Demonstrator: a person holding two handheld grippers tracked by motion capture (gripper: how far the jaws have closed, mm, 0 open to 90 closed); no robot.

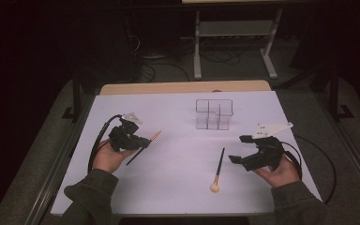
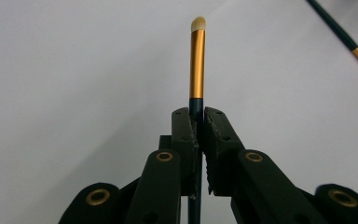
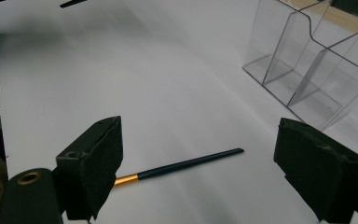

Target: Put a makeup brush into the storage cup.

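Table: a white sheet covers a wooden table top, which peeks out at the far edge.
Room: dark, with grey floor, cables and a metal stand behind.
Left gripper: clamped on 1 thin brush, lifted off the sheet.
Right gripper: jaws wide apart, holding nothing.
Other brush: lies flat on the sheet between the hands.
Clear box: stands near the far edge.

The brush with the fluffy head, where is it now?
In the high view the fluffy brush lies on the white table, between both hands, near the open right gripper, below the clear organizer.
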